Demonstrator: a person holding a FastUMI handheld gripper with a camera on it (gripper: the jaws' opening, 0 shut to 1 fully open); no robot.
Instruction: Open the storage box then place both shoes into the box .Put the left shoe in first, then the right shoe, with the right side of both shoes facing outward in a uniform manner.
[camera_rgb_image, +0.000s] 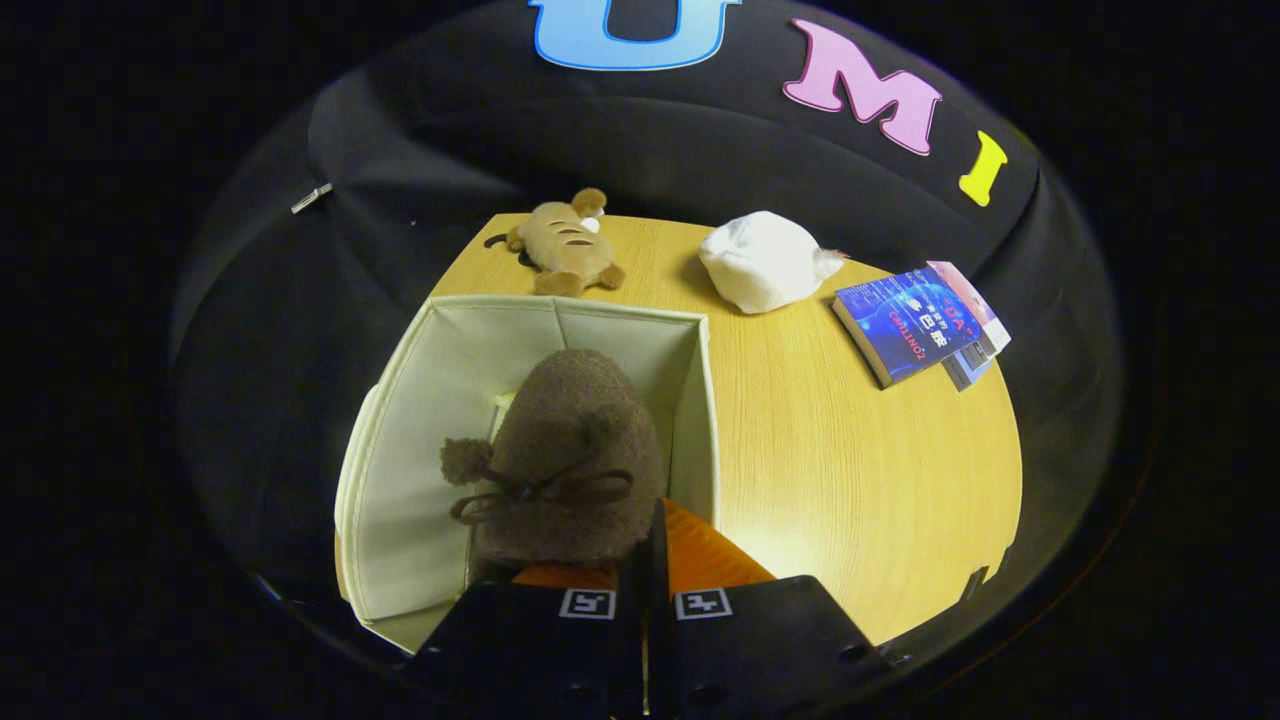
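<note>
A brown fuzzy shoe (575, 450) with a bow and a pompom on top hangs toe-forward over the inside of the open cream fabric storage box (420, 450). My gripper (652, 545) is shut on the shoe's rear edge, with the fingers almost together just behind it. The shoe sits in the right half of the box, close to the right wall. It hides most of the box floor, so I cannot tell what lies under it. The box stands at the left side of the wooden table (850, 470).
Beyond the box a brown plush toy (565, 250) lies at the table's far edge. A white soft bundle (765, 260) sits to its right. Stacked books (915, 320) lie at the far right. Bare tabletop stretches right of the box.
</note>
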